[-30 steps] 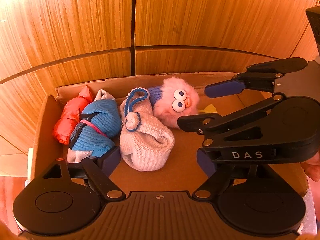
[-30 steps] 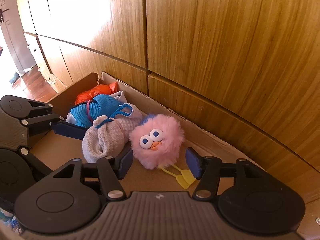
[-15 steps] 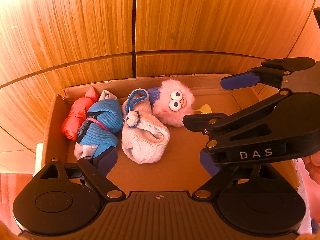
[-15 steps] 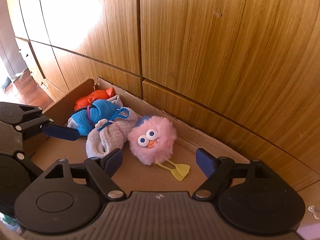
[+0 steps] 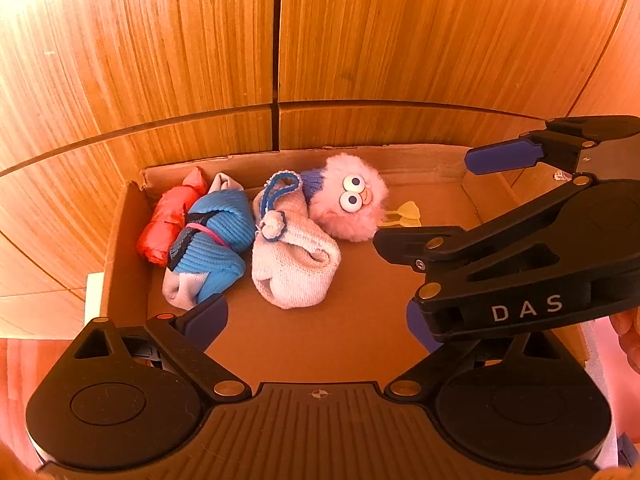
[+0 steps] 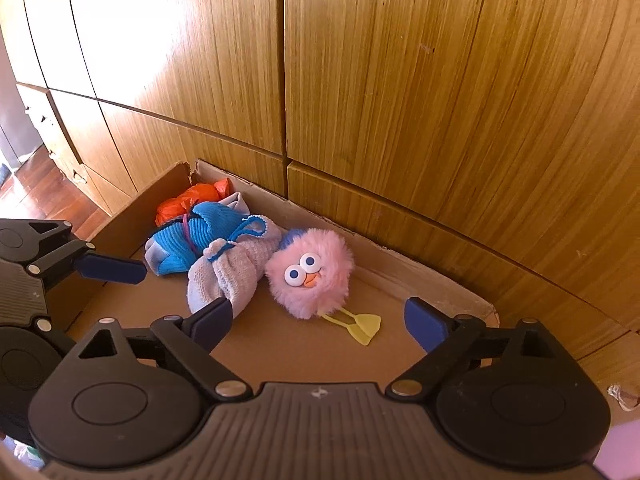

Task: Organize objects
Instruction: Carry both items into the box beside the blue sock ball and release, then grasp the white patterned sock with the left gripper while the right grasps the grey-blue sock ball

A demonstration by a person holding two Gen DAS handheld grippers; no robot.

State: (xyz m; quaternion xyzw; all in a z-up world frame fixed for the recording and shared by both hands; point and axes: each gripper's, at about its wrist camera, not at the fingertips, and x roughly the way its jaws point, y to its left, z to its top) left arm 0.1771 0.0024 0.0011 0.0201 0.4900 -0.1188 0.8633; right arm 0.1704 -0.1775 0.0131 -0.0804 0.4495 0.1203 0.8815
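A cardboard box (image 5: 124, 240) (image 6: 444, 300) stands against wooden cabinets. In it lie a red bundle (image 5: 168, 220) (image 6: 188, 200), a blue knitted bundle (image 5: 212, 240) (image 6: 188, 240), a pale knitted bundle with a blue cord (image 5: 292, 256) (image 6: 232, 272) and a pink fuzzy toy with googly eyes (image 5: 348, 204) (image 6: 308, 276) and yellow feet (image 6: 360, 326). My left gripper (image 5: 316, 318) is open and empty above the box's near side. My right gripper (image 6: 318, 318) is open and empty, above and short of the pink toy; it also shows in the left wrist view (image 5: 476, 196).
Wooden cabinet doors (image 5: 360, 40) (image 6: 400, 80) rise right behind the box. Bare cardboard floor (image 5: 360, 300) lies at the box's front and right. Reddish wood floor (image 6: 24, 192) shows at the far left.
Both grippers have pulled back and up from the box, so its contents look smaller. The right gripper's jaws have opened wider. The items in the box have not moved.
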